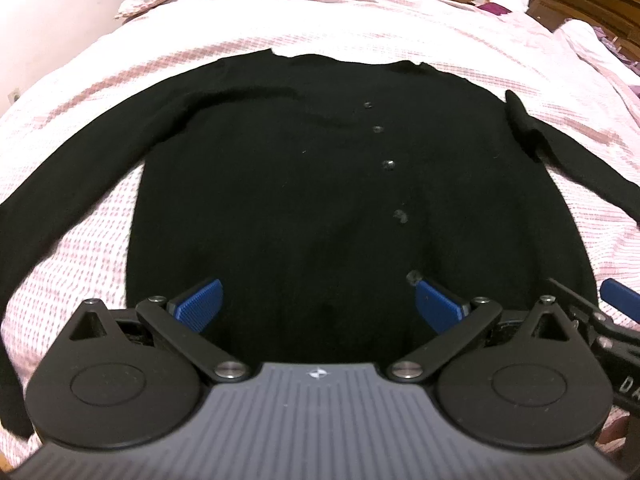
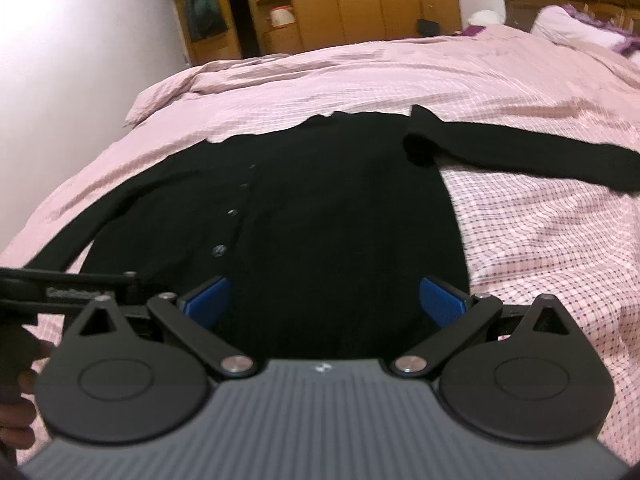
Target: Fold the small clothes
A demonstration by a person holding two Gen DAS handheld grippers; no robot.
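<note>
Nearest, left hand-held gripper (image 1: 318, 300) and right hand-held gripper (image 2: 324, 300), both released, blue pads wide apart above the hem. Beyond, toward 12 o'clock, black cardigan (image 1: 320, 168) spread flat on the pink checked bed (image 1: 360, 20), sleeves out toward 9 and 3 o'clock. Farthest, wooden wardrobe (image 2: 360, 0).

We saw the bed (image 1: 360, 20) under a pink checked cover (image 2: 540, 240). A black cardigan (image 1: 320, 200) lay flat on it, just ahead of our fingertips, sleeves spread beyond both sides.
</note>
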